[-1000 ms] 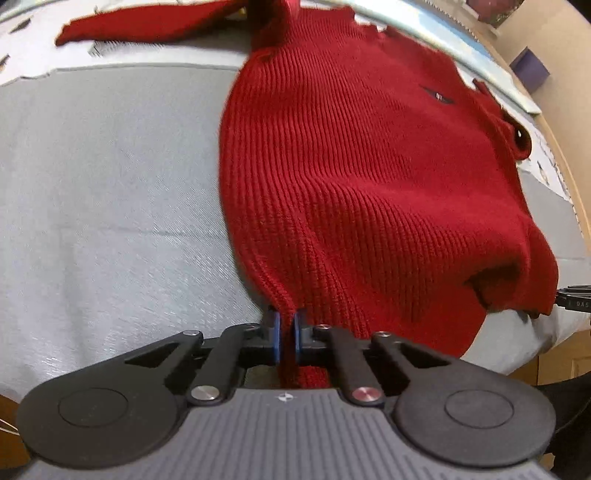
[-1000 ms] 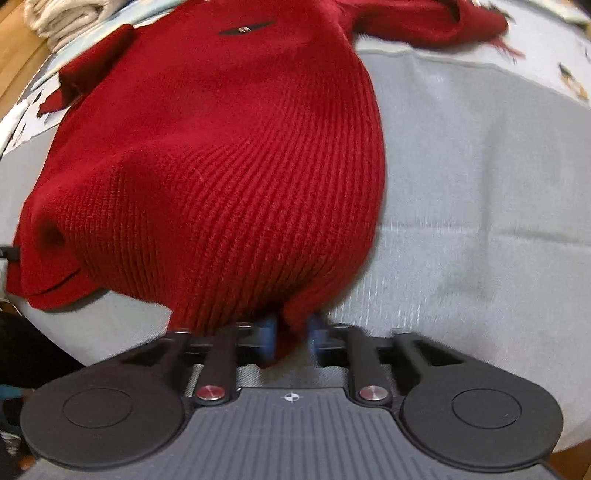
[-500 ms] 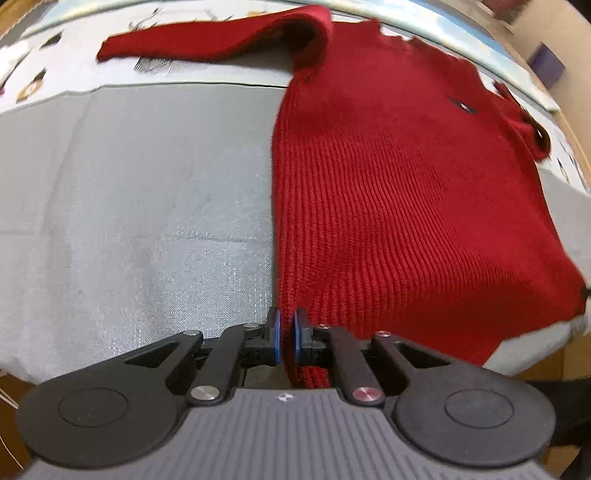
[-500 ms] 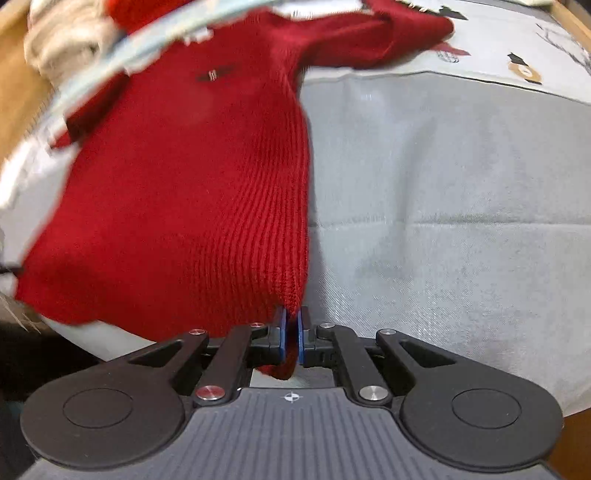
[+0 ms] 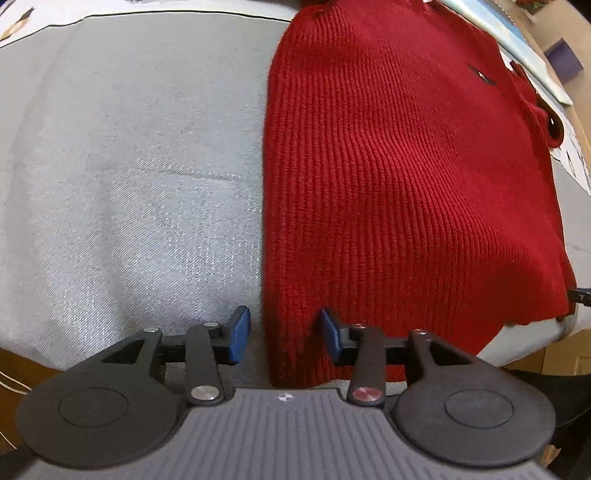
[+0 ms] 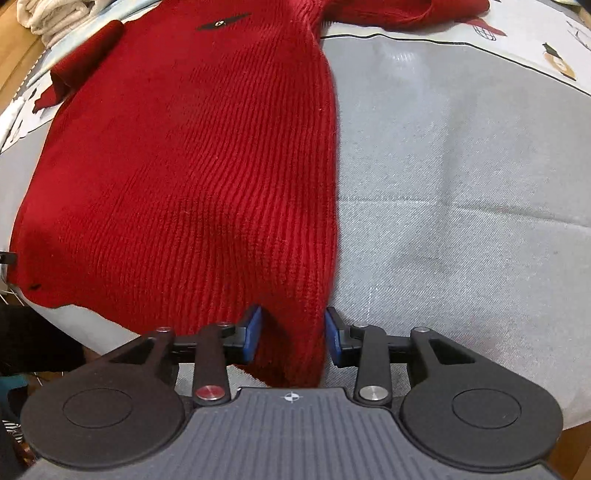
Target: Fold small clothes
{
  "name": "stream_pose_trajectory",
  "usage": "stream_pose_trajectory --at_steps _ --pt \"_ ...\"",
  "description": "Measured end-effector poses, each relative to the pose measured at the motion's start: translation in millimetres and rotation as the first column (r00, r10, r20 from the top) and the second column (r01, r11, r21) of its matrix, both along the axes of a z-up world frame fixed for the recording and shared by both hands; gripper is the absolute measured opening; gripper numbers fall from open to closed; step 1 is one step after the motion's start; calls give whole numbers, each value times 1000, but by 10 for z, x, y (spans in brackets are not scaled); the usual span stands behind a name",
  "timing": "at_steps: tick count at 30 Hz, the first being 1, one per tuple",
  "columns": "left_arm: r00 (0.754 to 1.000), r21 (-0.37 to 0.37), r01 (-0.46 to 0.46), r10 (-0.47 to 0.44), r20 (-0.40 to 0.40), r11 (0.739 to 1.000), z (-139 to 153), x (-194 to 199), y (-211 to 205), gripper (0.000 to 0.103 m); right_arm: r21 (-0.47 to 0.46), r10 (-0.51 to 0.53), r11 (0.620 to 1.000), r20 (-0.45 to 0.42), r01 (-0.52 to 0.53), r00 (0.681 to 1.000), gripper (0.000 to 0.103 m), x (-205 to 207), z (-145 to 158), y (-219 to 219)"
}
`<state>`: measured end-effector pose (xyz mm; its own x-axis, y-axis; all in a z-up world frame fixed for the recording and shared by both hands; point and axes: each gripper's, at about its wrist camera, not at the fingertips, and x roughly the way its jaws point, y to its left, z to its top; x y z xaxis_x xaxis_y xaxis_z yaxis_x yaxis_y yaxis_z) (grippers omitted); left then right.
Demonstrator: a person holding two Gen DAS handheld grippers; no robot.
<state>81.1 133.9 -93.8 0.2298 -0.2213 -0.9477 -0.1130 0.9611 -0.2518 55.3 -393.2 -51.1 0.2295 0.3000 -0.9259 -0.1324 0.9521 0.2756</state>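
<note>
Now both tools opening astride sweater (image 5: 399, 177) hem corners, seemingly flat.

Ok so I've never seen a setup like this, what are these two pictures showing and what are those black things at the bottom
Those black things are two hand-held grippers, each with a camera looking forward along its two blue-padded fingers. One picture is from the left gripper, the other from the right gripper. Both look down on a red sweater spread on a grey cloth, with its sleeve stretched out at the far end. Each gripper is at a bottom corner of the sweater. Their jaws are opening, the knit hem lies loose between the pads, so nothing is gripped now.
</note>
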Motion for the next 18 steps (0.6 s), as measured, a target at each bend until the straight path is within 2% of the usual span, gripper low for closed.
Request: stream_pose_trajectory --at_steps 1,2,3,6,8,10,12,13,15,16,18 --pt "1000 1 4 -4 4 1000 3 -1 -10 37 3 3 1000 1 -3 1000 28 12 -13 -4" --pt "1000 -13 12 -12 9 1000 11 -11 -17 15 4 4 1000 4 -4 1000 13 14 -1 -4" --pt "1000 -28 20 -20 18 999 23 -43 -37 10 6 3 1000 10 -3 1000 11 31 13 -4" --pt "992 11 72 -73 105 997 225 -96 -73 7 58 -19 998 51 16 999 8 -29 128 -69" --pt "982 -30 40 -33 188 999 442 -157 40 7 169 -91 983 116 71 989 7 -78 354 -257" --pt "961 -62 -6 23 277 998 679 -243 215 7 313 -205 939 185 140 961 7 -166 593 -531" --pt "961 -18 -28 32 274 999 682 -246 278 7 385 -281 904 204 188 938 7 -214 678 -708" --pt "972 21 -24 19 235 999 600 -214 255 7 365 -279 910 196 194 940 7 -208 662 -716" --pt "982 90 34 -50 182 995 496 -159 110 7 252 -204 954 147 162 968 7 -174 512 -553" --pt "983 129 65 -86 164 990 460 -131 46 7 184 -147 975 117 124 982 7 -160 421 -436" --pt "985 147 82 -102 139 986 411 -104 -6 7 18 -35 999 74 34 997 7 -143 257 -204"
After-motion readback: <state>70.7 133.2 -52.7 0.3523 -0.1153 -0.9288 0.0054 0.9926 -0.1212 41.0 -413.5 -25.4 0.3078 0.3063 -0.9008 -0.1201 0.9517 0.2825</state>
